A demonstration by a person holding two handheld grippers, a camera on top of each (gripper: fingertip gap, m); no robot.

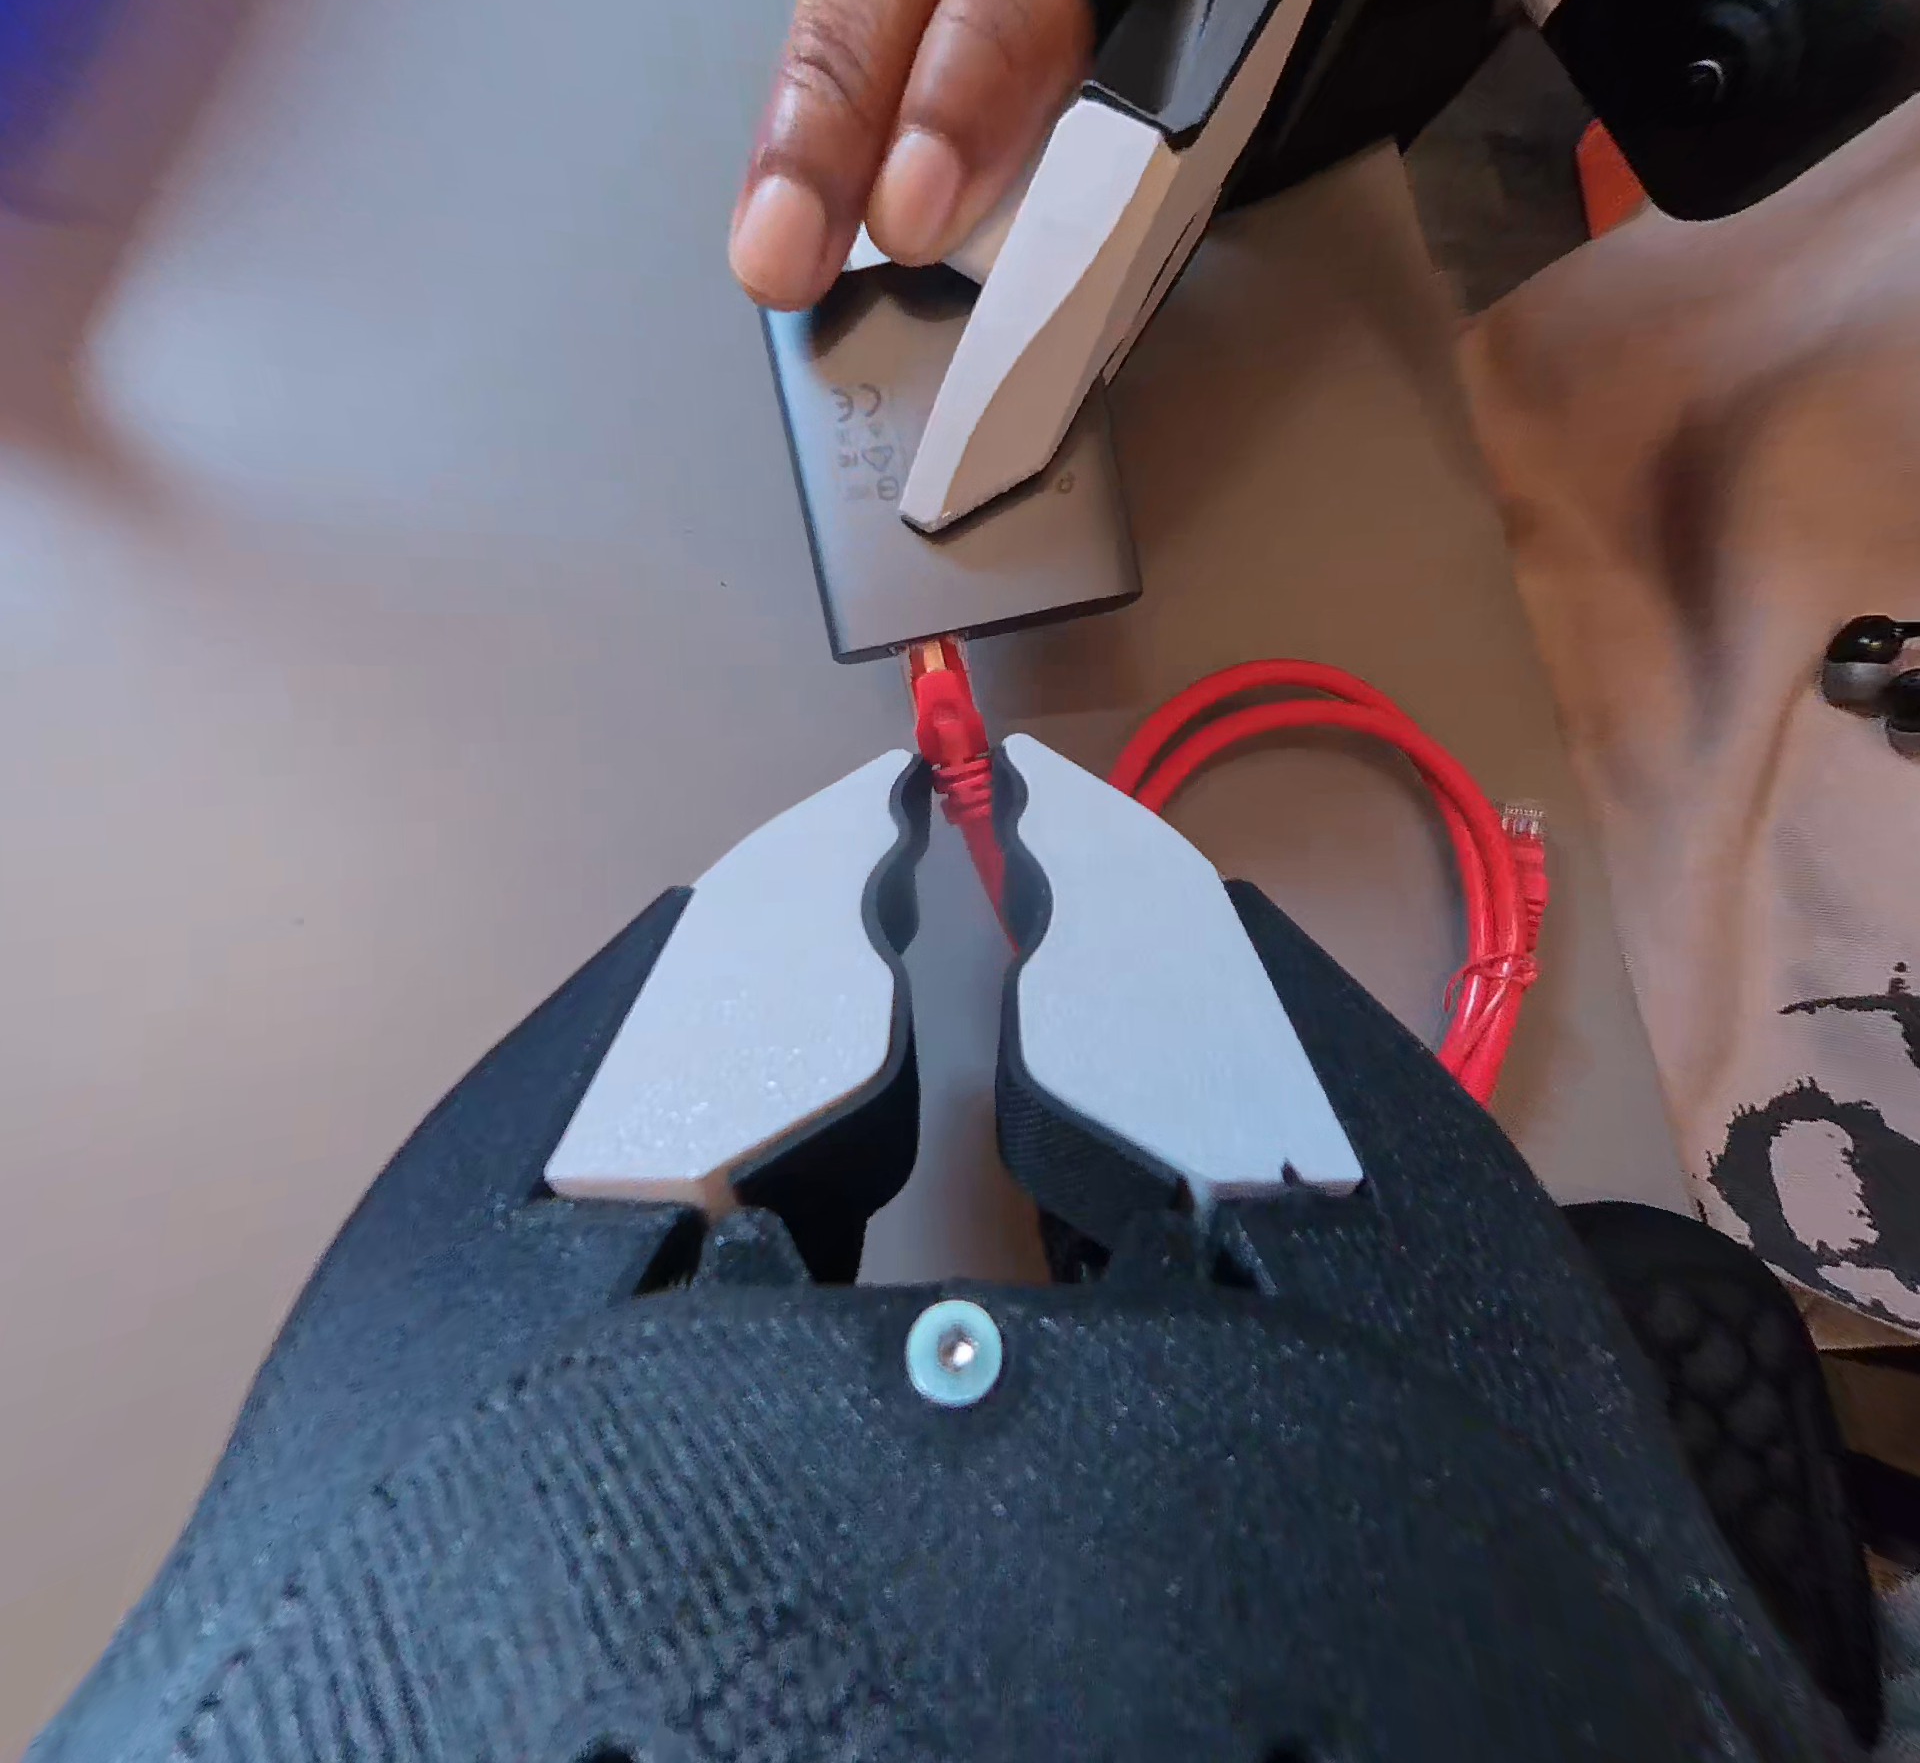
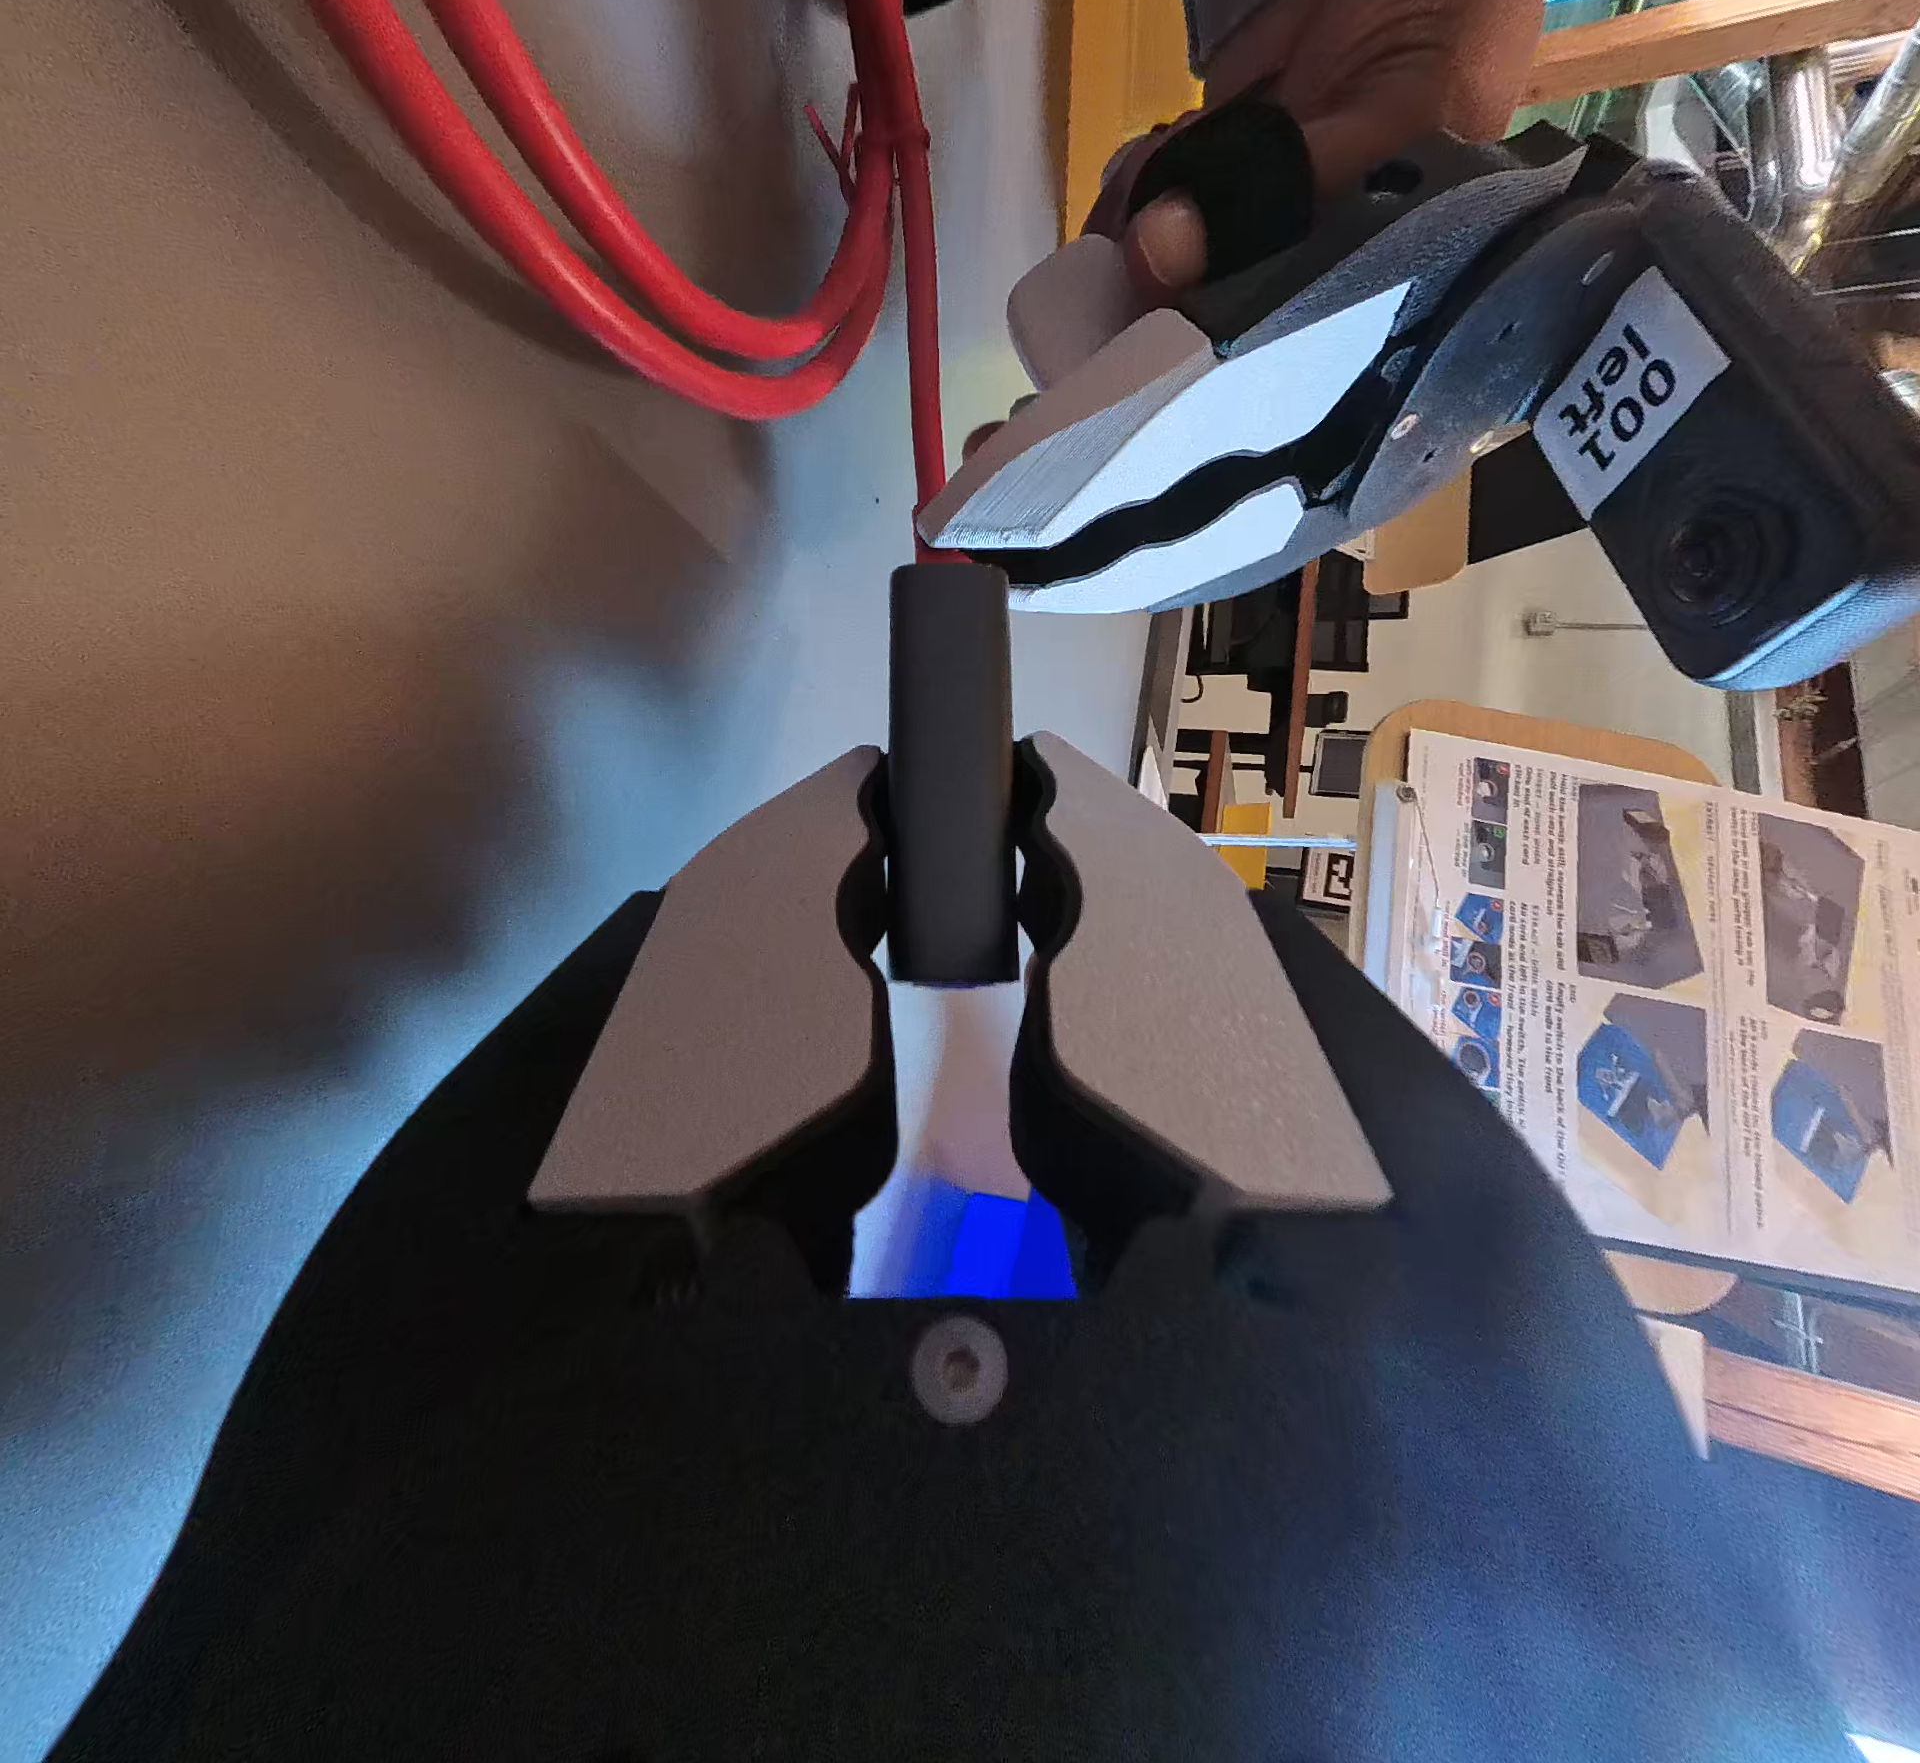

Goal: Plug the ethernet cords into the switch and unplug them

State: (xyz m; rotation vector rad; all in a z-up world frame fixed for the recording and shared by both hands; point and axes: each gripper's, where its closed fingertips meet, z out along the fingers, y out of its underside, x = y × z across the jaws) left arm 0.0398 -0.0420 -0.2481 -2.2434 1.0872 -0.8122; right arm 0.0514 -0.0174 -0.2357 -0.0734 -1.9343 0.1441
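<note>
Risk was bending the red ethernet cord's plug point(image 1: 940, 711): my left gripper point(image 1: 958, 763) pinched its boot just ahead, my right gripper point(image 2: 951, 768) clamped the dark grey flat switch point(image 2: 951, 778); any skewed push could jam it.

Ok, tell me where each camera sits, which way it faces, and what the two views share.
Left wrist view: sits on the left tool, looking forward along its fingers at the red ethernet cord it grips, whose plug sits at the dark switch's port; the person's right hand and a shirt show.
Right wrist view: sits on the right tool, looking along its fingers at the switch held edge-on; the left tool and its hand show beyond.
Shared: switch, red cord, both tools.
</note>
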